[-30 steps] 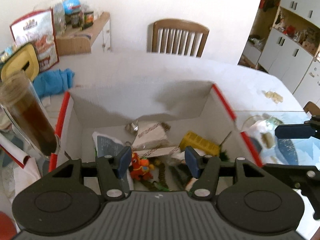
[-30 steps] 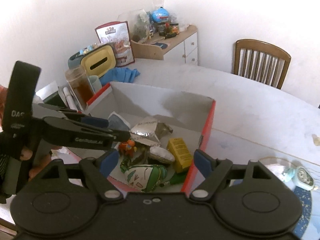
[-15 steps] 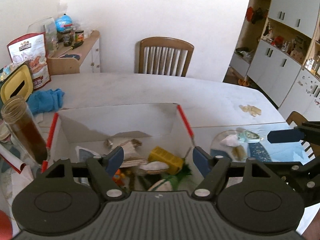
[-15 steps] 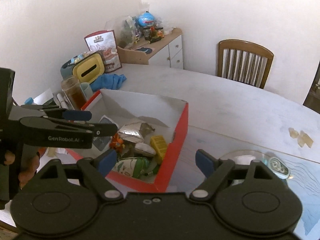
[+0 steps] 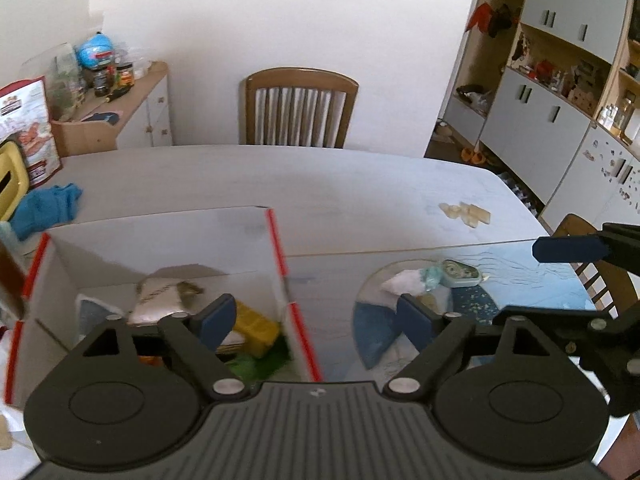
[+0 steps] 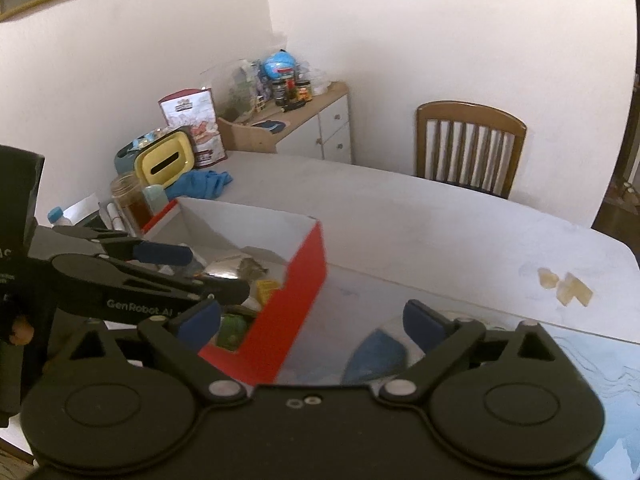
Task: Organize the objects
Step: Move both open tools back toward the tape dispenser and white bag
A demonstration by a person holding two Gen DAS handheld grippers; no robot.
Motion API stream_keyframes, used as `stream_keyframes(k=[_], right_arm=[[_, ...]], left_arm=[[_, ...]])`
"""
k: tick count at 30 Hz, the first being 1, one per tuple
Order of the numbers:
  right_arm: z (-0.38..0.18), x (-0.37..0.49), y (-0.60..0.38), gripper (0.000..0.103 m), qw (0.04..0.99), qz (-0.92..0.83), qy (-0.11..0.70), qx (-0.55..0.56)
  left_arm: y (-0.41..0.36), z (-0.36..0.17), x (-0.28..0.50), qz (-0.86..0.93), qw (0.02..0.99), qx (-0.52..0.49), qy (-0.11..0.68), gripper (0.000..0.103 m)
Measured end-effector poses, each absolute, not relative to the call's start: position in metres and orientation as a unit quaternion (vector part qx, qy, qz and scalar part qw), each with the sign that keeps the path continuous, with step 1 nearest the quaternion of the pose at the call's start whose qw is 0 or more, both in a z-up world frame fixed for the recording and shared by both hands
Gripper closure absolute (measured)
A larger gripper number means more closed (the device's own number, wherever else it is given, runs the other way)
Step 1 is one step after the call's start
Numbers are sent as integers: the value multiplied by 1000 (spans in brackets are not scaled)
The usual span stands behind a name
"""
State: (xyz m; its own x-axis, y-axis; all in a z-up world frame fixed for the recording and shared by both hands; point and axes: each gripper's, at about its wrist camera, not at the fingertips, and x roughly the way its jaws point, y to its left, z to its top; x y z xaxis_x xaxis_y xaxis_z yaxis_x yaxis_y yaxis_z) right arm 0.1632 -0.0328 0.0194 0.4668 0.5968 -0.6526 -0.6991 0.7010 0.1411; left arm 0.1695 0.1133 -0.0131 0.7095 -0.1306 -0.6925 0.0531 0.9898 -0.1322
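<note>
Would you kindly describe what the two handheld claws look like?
Both the left claw and right claw are matte black plastic with blue fingertips, round pivot discs, silver screws and a ribbed base. White "GenRobot.AI" lettering marks the left one's side.

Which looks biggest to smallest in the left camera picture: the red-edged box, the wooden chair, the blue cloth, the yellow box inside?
1. red-edged box, biggest by far, though it is also nearest.
2. wooden chair, farther off, so probably larger in reality.
3. blue cloth and yellow box look about alike; the fingers partly hide the yellow box.

open red-edged box [image 5: 276,240], clutter-filled
</note>
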Motion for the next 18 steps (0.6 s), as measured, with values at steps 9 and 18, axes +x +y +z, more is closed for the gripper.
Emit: stream_keyframes(k=[9,18], right_arm=[[1,196,-92,6,864,354,350,-72],[-30,228,-151,6,871,321,364,-80]], left_arm=[[54,-36,192,-67,916,-55,392,2],[16,-65,204,-79,915,-68,391,2]])
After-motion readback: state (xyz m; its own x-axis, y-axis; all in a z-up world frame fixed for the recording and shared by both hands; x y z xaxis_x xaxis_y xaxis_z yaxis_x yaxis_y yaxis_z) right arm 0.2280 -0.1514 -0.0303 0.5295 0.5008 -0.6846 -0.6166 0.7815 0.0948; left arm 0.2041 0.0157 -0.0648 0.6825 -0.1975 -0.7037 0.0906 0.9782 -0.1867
